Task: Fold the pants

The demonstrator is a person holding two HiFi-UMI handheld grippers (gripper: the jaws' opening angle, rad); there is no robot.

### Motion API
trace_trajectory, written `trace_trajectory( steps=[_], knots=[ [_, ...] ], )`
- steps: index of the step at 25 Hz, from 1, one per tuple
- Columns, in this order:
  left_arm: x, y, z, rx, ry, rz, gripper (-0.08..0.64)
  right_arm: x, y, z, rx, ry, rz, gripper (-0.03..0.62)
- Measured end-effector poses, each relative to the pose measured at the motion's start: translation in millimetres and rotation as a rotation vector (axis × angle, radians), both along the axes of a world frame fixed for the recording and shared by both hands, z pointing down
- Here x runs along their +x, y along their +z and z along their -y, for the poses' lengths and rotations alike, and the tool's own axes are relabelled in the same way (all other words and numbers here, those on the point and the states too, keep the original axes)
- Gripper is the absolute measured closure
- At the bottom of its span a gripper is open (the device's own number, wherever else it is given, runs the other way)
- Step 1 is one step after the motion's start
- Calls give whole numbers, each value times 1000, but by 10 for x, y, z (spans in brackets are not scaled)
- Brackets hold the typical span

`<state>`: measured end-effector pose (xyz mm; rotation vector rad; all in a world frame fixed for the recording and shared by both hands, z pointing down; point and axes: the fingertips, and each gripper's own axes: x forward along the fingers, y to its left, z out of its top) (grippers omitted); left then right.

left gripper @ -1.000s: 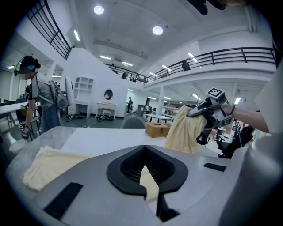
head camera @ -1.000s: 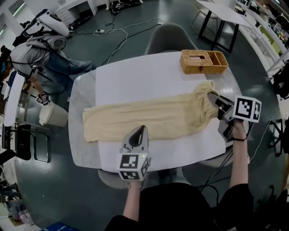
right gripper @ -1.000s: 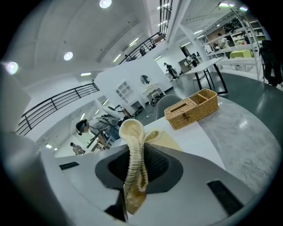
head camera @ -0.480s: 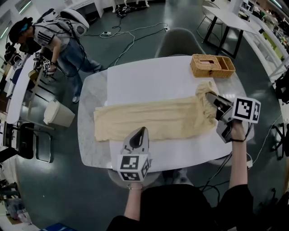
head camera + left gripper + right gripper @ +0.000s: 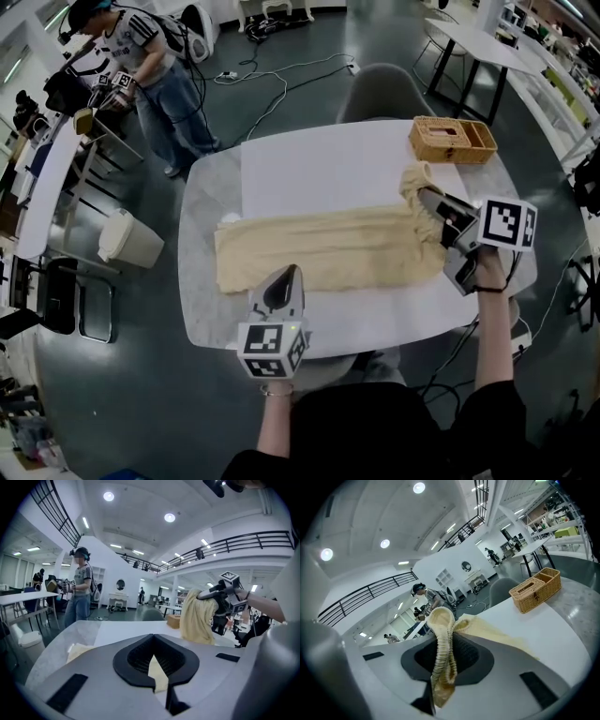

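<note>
Clamping the pants (image 5: 328, 248): left tongs (image 5: 287, 273); right tongs (image 5: 428, 198).

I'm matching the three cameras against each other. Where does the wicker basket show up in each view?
Head view: the wicker basket is at upper right, on the far right corner of the table.
Left gripper view: the wicker basket is small, just right of centre, left of the lifted pants.
Right gripper view: the wicker basket is right of middle, on the table.
Shared landmark: the yellow pants, visible in all three.
</note>
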<state>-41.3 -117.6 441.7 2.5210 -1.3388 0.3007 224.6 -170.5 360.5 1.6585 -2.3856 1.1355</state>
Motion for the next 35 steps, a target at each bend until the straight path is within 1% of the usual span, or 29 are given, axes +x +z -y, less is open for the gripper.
trace_trajectory(
  steps=[7,11,15,21,24,26,28,31,35],
  knots=[
    [-274,23,-1,0,-12,-1,546,-371,-84,28,20,-26,29,535],
    [-346,34,-21,0,-17,1,546,-643,-163,77,48,-87,70,535],
    [-424,53,-58,-6,-37,-1,546,-798,-156,84,25,-102,43,535],
    [-520,61,-71,-18,-77,-1,546,-1142,-237,136,33,-190,84,535],
    [-540,74,-76,-23,-92,7,546,-1249,-243,196,25,-207,102,535],
    [-584,75,-65,-29,-111,9,546,-1396,-274,242,32,-246,139,535],
    [-631,57,-50,-29,-133,9,546,-1611,-347,277,59,-316,196,535],
    [-681,23,-40,-29,-163,12,546,-1686,-256,350,7,-302,163,535],
    [-656,26,-65,-34,-201,18,546,-1912,-269,402,17,-396,216,535]
  ],
)
